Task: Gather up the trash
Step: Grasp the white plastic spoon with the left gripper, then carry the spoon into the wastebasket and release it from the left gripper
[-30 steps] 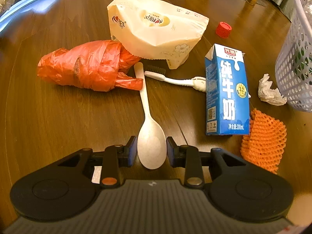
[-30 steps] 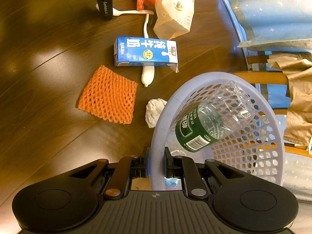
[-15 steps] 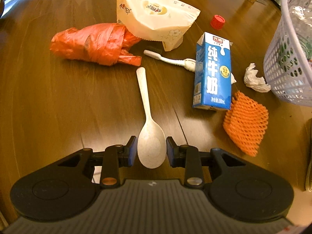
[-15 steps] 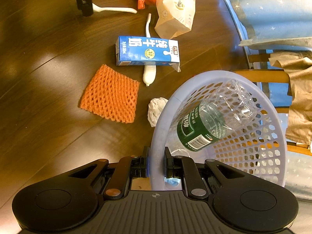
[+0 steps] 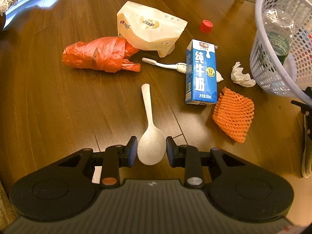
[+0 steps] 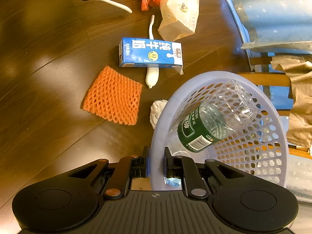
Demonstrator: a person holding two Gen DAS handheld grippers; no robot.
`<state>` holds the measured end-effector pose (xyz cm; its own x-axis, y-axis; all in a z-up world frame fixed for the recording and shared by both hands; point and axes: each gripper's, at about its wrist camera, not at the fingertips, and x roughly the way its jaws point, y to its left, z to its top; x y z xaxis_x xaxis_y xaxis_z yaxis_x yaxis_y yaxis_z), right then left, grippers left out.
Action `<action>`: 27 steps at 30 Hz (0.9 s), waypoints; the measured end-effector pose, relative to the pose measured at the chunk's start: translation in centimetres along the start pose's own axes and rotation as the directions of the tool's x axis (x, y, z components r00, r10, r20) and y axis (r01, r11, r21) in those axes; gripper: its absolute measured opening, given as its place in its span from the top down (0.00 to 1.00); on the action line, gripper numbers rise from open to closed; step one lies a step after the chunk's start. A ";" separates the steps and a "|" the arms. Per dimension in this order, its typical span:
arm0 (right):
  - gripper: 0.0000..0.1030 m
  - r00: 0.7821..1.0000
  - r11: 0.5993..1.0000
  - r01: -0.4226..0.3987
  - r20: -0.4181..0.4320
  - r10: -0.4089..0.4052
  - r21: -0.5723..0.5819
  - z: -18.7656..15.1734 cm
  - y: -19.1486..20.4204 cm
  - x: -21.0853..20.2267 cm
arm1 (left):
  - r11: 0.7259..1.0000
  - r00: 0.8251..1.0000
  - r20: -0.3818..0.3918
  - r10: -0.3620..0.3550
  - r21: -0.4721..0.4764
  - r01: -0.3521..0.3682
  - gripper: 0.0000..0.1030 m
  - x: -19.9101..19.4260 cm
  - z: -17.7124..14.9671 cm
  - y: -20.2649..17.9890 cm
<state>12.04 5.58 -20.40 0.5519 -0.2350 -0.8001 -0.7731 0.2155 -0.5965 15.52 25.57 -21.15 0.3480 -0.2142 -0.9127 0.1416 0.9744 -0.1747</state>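
My left tool (image 5: 151, 152) grips the spoon (image 5: 151, 146); right tool (image 6: 157, 163) clamps the basket (image 6: 158, 128) rim. Next: carry spoon over, drop.

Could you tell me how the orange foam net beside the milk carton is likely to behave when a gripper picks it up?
The orange foam net looks like open mesh, so probably very light and squashy. It lies flat on the table, so likely floppy and awkward to pinch.

Black claw (image 5: 151, 152) with blue pads, ribbed grey body
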 end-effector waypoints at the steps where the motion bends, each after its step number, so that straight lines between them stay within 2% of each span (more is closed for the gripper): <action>1: 0.91 1.000 1.000 -0.001 0.000 0.001 0.000 0.0 0.0 0.0 | 1.000 1.000 0.003 0.001 0.006 -0.001 0.74 -0.2 0.0 -0.1; 10: 0.91 1.000 1.000 -0.001 0.002 0.001 -0.006 0.0 0.0 -0.2 | 0.997 0.999 0.047 -0.025 0.075 0.022 0.74 -3.6 0.7 -1.4; 18: 0.91 1.000 1.000 -0.001 0.011 0.002 -0.018 -0.1 0.3 -0.5 | 0.983 0.986 0.133 -0.104 0.165 0.081 0.74 -7.9 2.9 -3.6; 22: 0.91 1.000 1.000 -0.004 0.014 0.005 -0.025 -0.3 0.6 -0.6 | 0.963 0.970 0.186 -0.159 0.244 0.111 0.74 -10.0 4.4 -5.2; 27: 0.91 1.000 1.000 -0.006 0.017 0.007 -0.028 -0.4 0.7 -0.8 | 0.915 0.943 0.215 -0.252 0.369 0.161 0.74 -11.7 6.5 -7.5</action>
<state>10.96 5.49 -20.14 0.5519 -0.2173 -0.8051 -0.7849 0.1908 -0.5896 16.43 20.28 -6.74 0.4918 -0.4627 -0.7376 0.5279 0.8321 -0.1701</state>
